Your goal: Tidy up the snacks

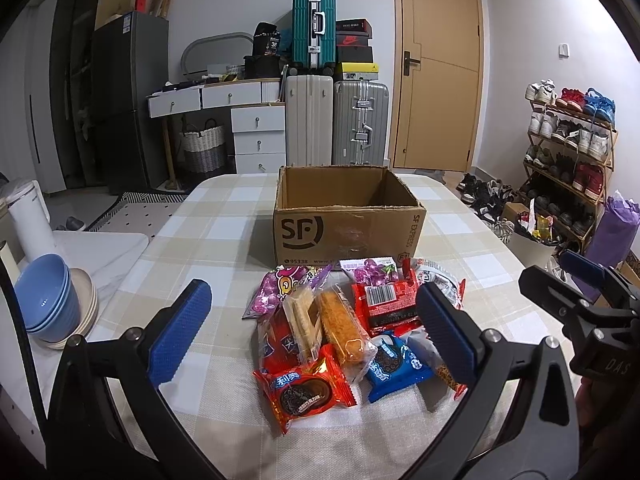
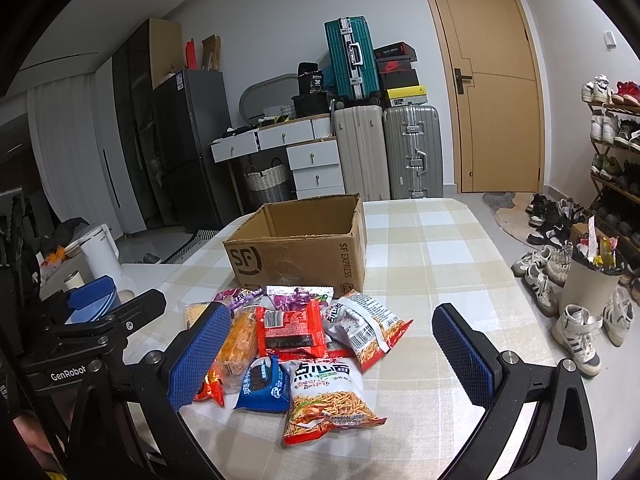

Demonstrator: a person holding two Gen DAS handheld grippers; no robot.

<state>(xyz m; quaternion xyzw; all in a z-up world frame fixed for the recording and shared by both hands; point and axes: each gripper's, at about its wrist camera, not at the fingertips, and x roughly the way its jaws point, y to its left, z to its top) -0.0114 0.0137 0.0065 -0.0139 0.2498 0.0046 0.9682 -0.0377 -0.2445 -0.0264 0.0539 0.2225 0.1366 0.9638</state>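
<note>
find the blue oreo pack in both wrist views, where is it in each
Left wrist view: the blue oreo pack lies low and right of centre, just left of the left gripper's right finger.
Right wrist view: the same pack lies low and left of centre, beside the noodle snack bag.
Shared landmark: the cardboard box behind the pile.
</note>
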